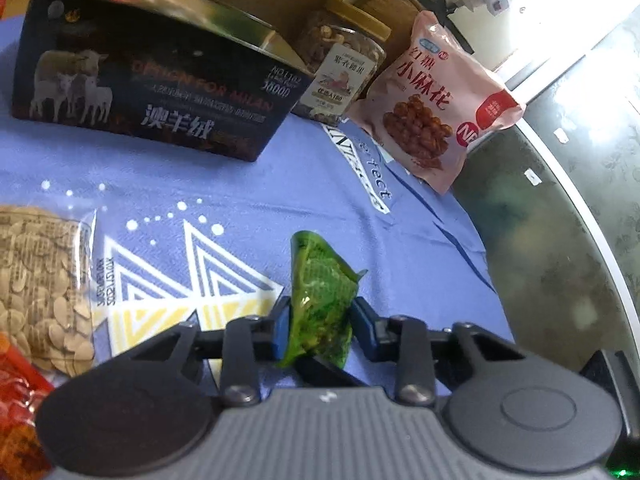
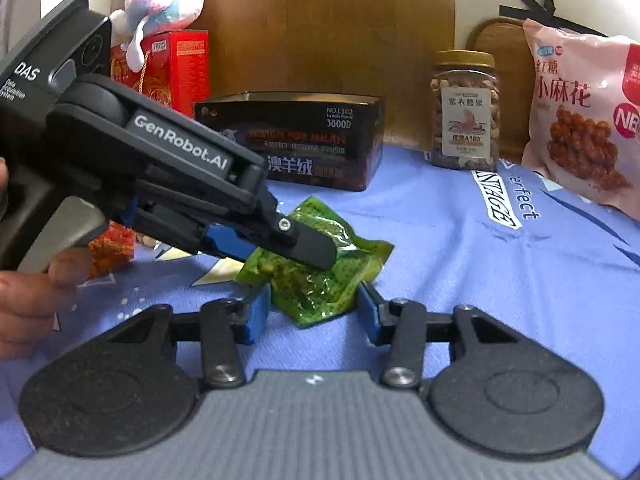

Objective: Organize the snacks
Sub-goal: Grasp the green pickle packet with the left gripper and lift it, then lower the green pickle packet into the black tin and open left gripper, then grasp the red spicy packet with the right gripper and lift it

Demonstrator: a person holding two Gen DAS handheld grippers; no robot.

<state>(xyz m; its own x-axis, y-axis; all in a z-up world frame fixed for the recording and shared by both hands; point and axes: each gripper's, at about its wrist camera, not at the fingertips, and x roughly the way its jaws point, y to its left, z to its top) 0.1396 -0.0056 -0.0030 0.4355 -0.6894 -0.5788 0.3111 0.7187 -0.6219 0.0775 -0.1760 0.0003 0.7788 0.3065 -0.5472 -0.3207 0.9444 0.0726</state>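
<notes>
A green see-through snack packet (image 1: 320,300) stands on edge between the blue pads of my left gripper (image 1: 320,328), which is shut on it just above the blue cloth (image 1: 240,200). In the right wrist view the left gripper (image 2: 316,252) reaches in from the left, held by a hand (image 2: 24,296), with one black finger lying across the green packet (image 2: 320,280). My right gripper (image 2: 312,312) is open; the packet's lower corner hangs between its pads without being pressed.
An open dark box (image 1: 152,80) (image 2: 296,140) stands at the back, with a nut jar (image 1: 340,68) and a pink snack bag (image 1: 436,100) to its right. A seed bag (image 1: 40,292) and a red packet (image 1: 16,412) lie left. The glass table edge (image 1: 560,240) runs along the right.
</notes>
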